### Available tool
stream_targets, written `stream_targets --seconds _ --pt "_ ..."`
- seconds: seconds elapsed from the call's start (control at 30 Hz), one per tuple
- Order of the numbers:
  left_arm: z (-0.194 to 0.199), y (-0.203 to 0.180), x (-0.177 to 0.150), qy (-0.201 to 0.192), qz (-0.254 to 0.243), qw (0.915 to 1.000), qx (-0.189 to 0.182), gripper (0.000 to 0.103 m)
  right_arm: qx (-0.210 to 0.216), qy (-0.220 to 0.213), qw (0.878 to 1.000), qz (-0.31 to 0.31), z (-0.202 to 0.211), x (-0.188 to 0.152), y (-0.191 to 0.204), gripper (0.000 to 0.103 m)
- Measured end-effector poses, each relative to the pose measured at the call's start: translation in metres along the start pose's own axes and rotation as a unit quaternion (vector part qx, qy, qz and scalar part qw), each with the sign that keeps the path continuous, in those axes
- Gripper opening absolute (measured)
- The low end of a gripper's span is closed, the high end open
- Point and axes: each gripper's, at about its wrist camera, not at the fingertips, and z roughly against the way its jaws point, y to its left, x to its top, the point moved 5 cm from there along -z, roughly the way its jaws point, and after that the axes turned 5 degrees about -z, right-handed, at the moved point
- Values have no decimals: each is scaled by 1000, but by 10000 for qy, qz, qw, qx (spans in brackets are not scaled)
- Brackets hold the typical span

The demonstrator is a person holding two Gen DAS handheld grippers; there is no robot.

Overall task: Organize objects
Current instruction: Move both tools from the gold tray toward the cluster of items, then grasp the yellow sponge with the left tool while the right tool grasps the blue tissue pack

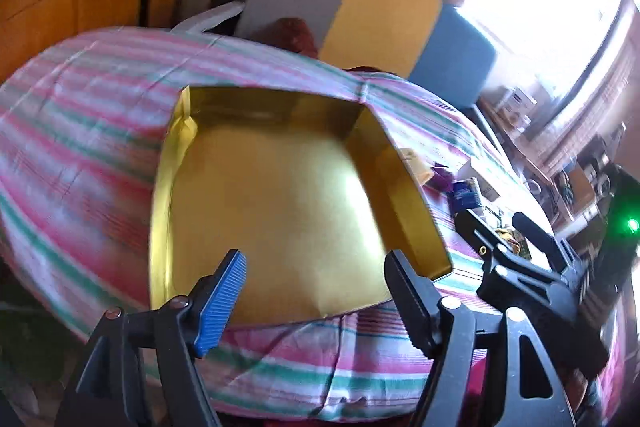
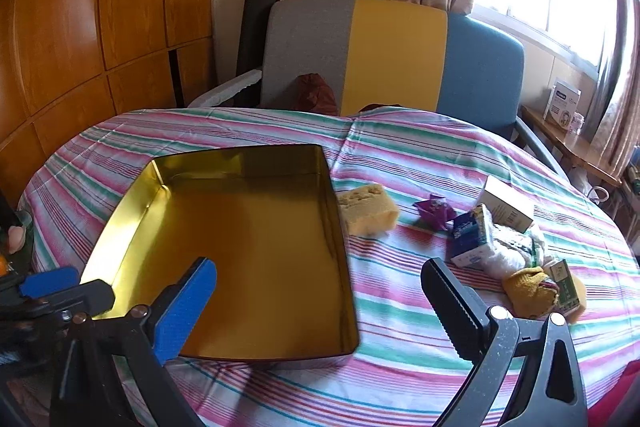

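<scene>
Gold tin lies just beyond both grippers' spread, unladen fingers.

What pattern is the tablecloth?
The tablecloth has pink, green and white stripes, clearest in the right wrist view.

Gold tin on pink-green-white striped cloth; yellow sponge; possibly purple wrapper.

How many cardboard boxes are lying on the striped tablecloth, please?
3, as far as I can see: a white box farthest back, a blue and white box before it, and a green box beside the yellow cloth. The white plastic bag may hide more.
</scene>
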Motion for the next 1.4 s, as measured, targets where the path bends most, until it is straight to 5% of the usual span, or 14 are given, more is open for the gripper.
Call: stream_targets --seconds 0.23,0.4,0.6,0.87,1.0,1.13,1.17,1.2,1.23,1.3,1.4 --pt "-6 -55 39 142 -1247 9920 -147 73 -443 132 9986 -272 -4 18 -98 103" --pt "-43 -106 64 530 -2234 9728 -307 72 -773 74 9949 -636 -12 32 -183 103" --pt "-104 -159 81 1070 -3510 9297 -329 72 -405 184 9880 -1480 -34 21 -239 103" --pt "-196 -180 82 1855 -4443 8764 77 73 127 105 9765 -2149 -30 26 -253 103" --pt "-226 -174 81 2113 -4602 8618 281 74 220 42 9748 -2218 -26 28 -254 103" --pt "-244 -168 82 2259 -4569 8596 348 76 277 10 9752 -2194 -24 29 -253 103" --pt "-248 -166 81 2298 -4517 8615 322 73 280 2 9749 -2208 -24 29 -253 103" --pt "-251 -165 78 2370 -4430 8644 214 57 283 -4 9747 -2219 -24 29 -254 103" --pt "-252 -165 75 2376 -4373 8672 175 57 266 -14 9745 -2230 -25 29 -255 103" --pt "-244 -169 73 2162 -4440 8694 125 53 159 -55 9738 -2267 -24 29 -259 103" --pt "-215 -176 75 1739 -4318 8849 -131 52 73 -150 9694 -2451 -20 29 -269 101"
